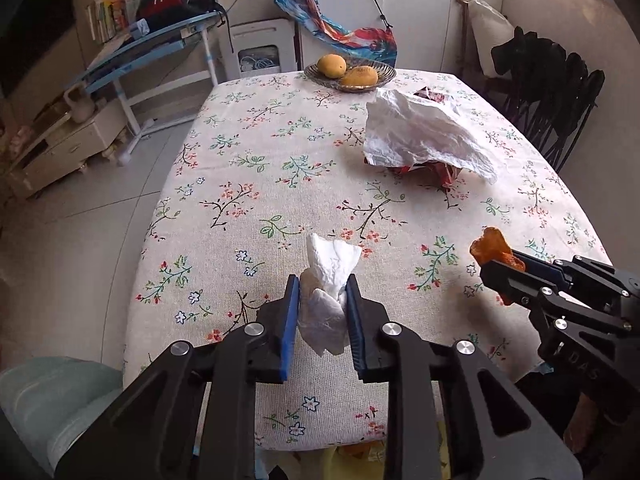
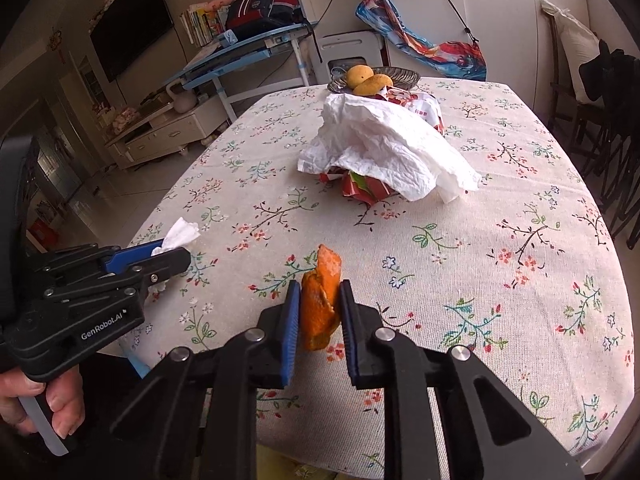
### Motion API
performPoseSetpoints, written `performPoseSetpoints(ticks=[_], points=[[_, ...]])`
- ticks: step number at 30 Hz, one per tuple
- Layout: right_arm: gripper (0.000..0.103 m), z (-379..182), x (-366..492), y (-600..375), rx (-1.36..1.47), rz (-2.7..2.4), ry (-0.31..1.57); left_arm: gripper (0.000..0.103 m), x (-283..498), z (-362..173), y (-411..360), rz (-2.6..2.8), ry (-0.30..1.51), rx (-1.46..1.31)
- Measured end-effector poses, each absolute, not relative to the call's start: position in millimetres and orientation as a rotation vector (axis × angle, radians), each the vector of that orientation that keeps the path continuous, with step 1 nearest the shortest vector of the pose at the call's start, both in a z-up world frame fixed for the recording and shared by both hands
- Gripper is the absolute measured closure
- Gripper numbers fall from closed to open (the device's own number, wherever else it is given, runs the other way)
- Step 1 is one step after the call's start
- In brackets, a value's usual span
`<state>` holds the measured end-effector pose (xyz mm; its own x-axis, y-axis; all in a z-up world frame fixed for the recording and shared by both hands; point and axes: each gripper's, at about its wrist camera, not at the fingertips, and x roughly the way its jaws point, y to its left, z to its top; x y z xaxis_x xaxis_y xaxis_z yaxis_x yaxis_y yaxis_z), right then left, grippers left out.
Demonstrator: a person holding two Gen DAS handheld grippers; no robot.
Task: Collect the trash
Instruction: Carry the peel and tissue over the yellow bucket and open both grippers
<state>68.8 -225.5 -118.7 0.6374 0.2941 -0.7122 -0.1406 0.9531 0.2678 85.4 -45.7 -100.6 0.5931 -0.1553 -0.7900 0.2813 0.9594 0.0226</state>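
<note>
Floral tablecloth [image 1: 280, 140] lies under both claws: the left gripper [image 1: 323, 304] pinches a crumpled tissue [image 1: 326, 280], light and soft, mid-wad, while the right gripper [image 2: 320, 308] pinches an orange peel [image 2: 320, 300], limp and probably slick, so best gripped across its thick middle.

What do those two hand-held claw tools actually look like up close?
Both are matte black plastic linkages with silver rivets and blue pads on two flat fingers. The left gripper has "GenRobot.AI" printed in white on its body, above a pale trigger; the right gripper looks identical, with raised lettering on its side.
</note>
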Motion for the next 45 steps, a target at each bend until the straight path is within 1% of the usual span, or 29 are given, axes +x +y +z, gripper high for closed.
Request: performPoseSetpoints(ticks=[8, 17, 38, 41, 42, 45], points=[[0.083, -105, 36, -220, 0.228, 0.3, 0.805, 0.081, 47, -72, -39, -0.296, 0.775, 0.044], [0.083, -101, 2, -209, 0.214, 0.338, 0.811, 0.081, 12, -66, -32, -0.299, 0.738, 0.01], [0.082, -136, -60, -172, 0.096, 0.408, 1.002, 0.081, -44, -65, -18, -0.291, 0.715, -0.023], [0.08, -142, -62, -172, 0.087, 0.396, 1.032, 0.081, -51, -64, -17, -0.292, 0.713, -0.025], [0.077, -143, -63, -173, 0.091, 0.392, 1.036, 0.081, -52, -64, -17, -0.294, 0.712, -0.024], [0.073, -143, -63, -177, 0.103, 0.377, 1.027, 0.081, -55, -66, -22, -0.301, 0.713, -0.014]])
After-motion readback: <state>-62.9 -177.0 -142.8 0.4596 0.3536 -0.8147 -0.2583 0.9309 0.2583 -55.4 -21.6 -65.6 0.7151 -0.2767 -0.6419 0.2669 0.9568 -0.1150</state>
